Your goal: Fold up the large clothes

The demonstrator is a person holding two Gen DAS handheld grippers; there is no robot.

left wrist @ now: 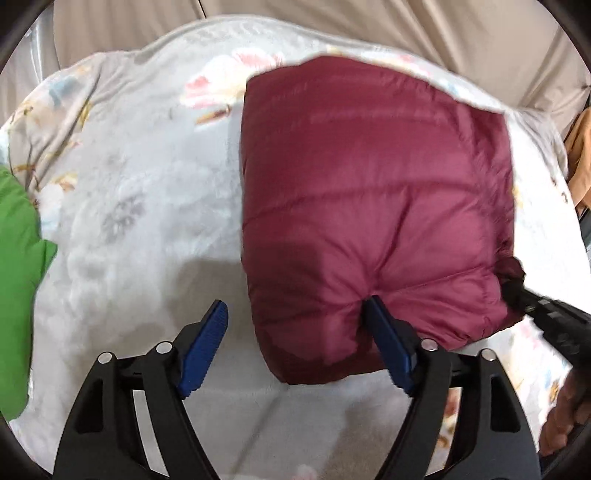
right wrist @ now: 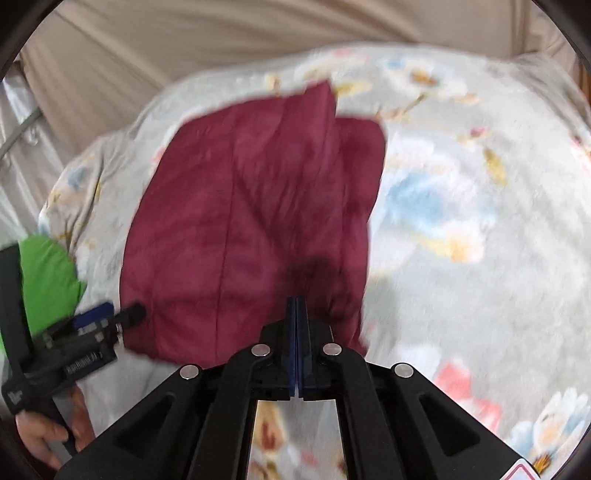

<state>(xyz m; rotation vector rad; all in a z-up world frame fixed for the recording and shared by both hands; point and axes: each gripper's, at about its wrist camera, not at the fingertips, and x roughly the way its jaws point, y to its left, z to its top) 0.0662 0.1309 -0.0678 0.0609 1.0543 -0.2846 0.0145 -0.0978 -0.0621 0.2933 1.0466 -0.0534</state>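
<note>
Currently the folded maroon quilted puffer jacket (left wrist: 373, 206) sits on the pale floral fleece blanket (left wrist: 140, 206), right of centre in the left wrist view and centre-left in the right wrist view. Left gripper (left wrist: 295, 347) jaws stand wide apart at lower centre; its right blue pad (left wrist: 388, 343) presses into the jacket's near edge, its left pad lies over bare blanket, so the corner sits between them unclamped. Right gripper (right wrist: 296, 314) has its blue pads fully together at the jacket's near edge; whether fabric is pinched between them I cannot tell. Bright green padded garment (left wrist: 18, 280) at far left edge. Beige curtain (left wrist: 369, 22) fills the top.
</note>
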